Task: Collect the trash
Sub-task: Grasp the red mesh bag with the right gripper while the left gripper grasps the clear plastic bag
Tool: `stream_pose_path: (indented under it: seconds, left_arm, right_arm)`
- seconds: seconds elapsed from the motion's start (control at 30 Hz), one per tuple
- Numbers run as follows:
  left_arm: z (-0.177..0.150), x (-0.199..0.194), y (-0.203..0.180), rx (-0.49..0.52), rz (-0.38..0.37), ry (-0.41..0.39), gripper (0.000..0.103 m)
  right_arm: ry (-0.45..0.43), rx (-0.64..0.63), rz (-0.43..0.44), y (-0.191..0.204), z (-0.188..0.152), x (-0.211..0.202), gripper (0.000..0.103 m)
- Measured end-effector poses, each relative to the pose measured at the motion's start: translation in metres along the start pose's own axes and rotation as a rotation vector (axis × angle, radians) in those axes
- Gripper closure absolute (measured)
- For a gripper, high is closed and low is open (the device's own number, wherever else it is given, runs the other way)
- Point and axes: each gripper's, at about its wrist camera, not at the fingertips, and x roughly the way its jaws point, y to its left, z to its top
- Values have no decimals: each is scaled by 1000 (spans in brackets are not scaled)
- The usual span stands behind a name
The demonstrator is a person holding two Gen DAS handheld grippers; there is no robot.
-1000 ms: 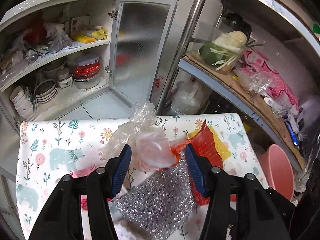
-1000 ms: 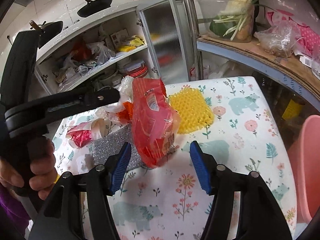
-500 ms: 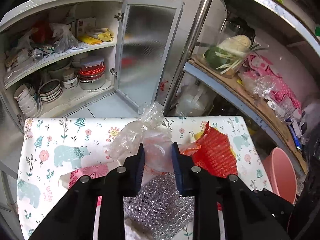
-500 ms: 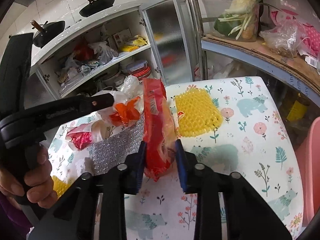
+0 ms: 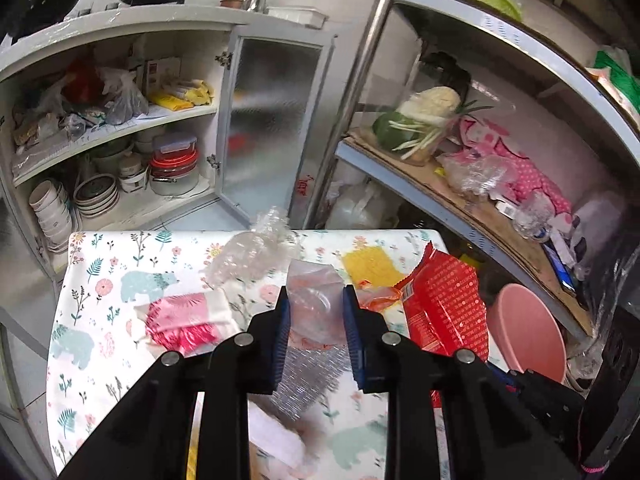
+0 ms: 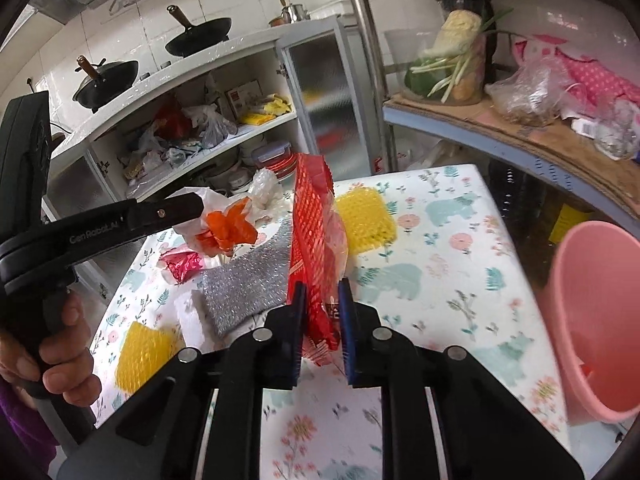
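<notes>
Now | left hand-held gripper (image 5: 314, 316) clamps clear bag (image 5: 312, 300) | right hand-held gripper (image 6: 322, 320) closing on red wrapper (image 6: 314, 240)

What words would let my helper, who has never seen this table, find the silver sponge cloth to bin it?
Start at the table with the bear-and-flower tablecloth. Near its middle, look between the red snack bag pinched upright in the right gripper and the crumpled pink wrapper. The silver sponge cloth lies flat there, the only glittery metallic piece; the yellow sponges beside it are matte.

Right tongs (image 6: 320, 300) closing; left tongs (image 5: 314, 304) clamped.
</notes>
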Motion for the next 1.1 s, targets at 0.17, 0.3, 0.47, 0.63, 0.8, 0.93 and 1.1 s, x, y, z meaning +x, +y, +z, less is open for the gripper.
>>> stream_pose_path:
  seconds: [0.17,0.3,0.47,0.63,0.8,0.93,1.1]
  left_arm:
    - [-8,-10,-28,31,-33,-5,78]
    - [-15,-9,-57,71,-60,0,78]
    - [-24,-4,-100,137,-103,6,78]
    - [-33,3,-142,210,-135,18,78]
    - [-42,13,-186,295,-168,28,78]
    - [-49,22,-219,345,-200,40,78]
    - [-57,33,-249,392,-230,55,78]
  right_arm:
    - [-26,16,-39,-15,-4,-23,87]
    - [-44,37,-88,-33,-11,-44,87]
    - [-63,66,-150,-53,-17,-64,87]
    - [-81,119,-209,-79,-24,-82,87]
    - [-98,175,-263,-108,-29,-97,87]
    - [-107,214,-308,-132,-33,-108,87]
    - [-107,249,-349,-156,-38,-115,87]
